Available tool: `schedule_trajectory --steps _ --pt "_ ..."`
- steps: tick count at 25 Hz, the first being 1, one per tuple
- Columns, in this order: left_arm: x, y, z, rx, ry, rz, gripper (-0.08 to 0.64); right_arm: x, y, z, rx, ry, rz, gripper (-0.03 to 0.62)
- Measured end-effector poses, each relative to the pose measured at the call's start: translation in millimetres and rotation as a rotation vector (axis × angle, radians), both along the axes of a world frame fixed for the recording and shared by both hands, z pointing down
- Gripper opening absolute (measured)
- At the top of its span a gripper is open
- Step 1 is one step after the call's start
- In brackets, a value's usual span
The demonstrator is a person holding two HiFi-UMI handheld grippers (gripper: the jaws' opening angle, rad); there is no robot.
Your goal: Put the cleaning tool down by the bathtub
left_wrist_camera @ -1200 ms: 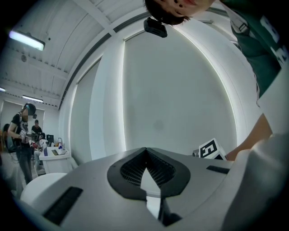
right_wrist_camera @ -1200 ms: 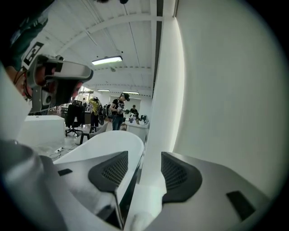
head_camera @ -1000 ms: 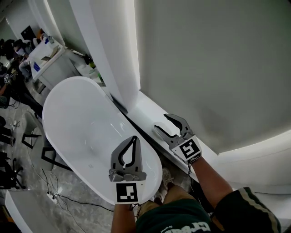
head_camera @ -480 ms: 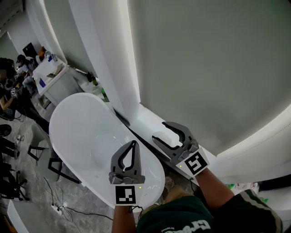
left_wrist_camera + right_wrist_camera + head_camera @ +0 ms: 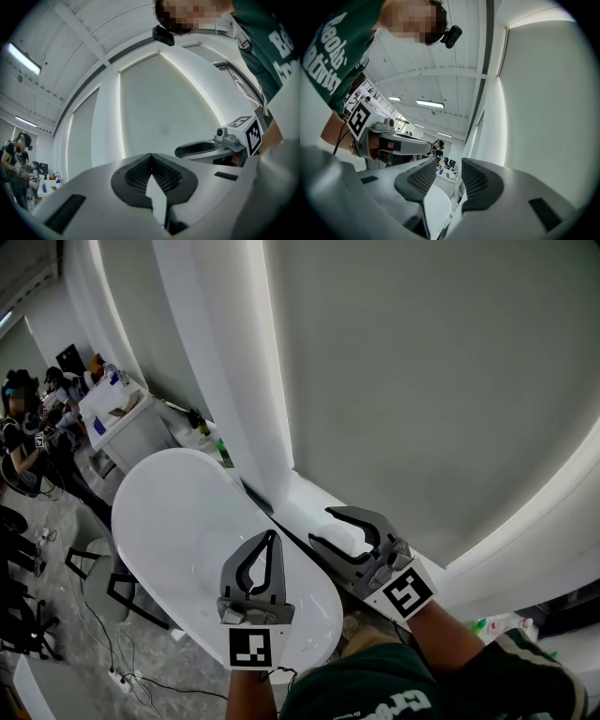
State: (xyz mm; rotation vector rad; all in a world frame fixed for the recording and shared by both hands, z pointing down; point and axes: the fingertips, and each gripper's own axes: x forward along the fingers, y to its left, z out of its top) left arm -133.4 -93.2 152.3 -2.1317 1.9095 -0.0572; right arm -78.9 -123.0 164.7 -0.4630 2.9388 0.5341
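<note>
White counter [image 5: 136, 432] (people [image 5: 23, 432] beside)

The head view looks steeply down on the bathtub [image 5: 178, 521], left gripper [image 5: 271, 534] and right gripper [image 5: 322, 527]. Each gripper view looks close along its own jaws, slightly upward at the wall [image 5: 159, 108], and catches the other gripper.

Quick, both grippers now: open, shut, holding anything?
Left gripper: shut, fingers together, nothing between them.
Right gripper: open, empty; fingers have just been closing a little.
</note>
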Motion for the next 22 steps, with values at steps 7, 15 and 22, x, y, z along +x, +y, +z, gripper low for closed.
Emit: schedule_trajectory --steps 7,15,22 --pt "9 12 -7 0.017 -0.032 0.015 0.006 -4 21 -6 0.028 0.006 -0.029 0.082" --pt "7 20 -2 0.004 -0.035 0.005 0.006 -9 29 -4 0.005 -0.012 -0.029 0.017" --pt "7 30 2 -0.012 -0.115 -0.01 0.006 -9 25 -7 -0.045 -0.05 0.003 0.015"
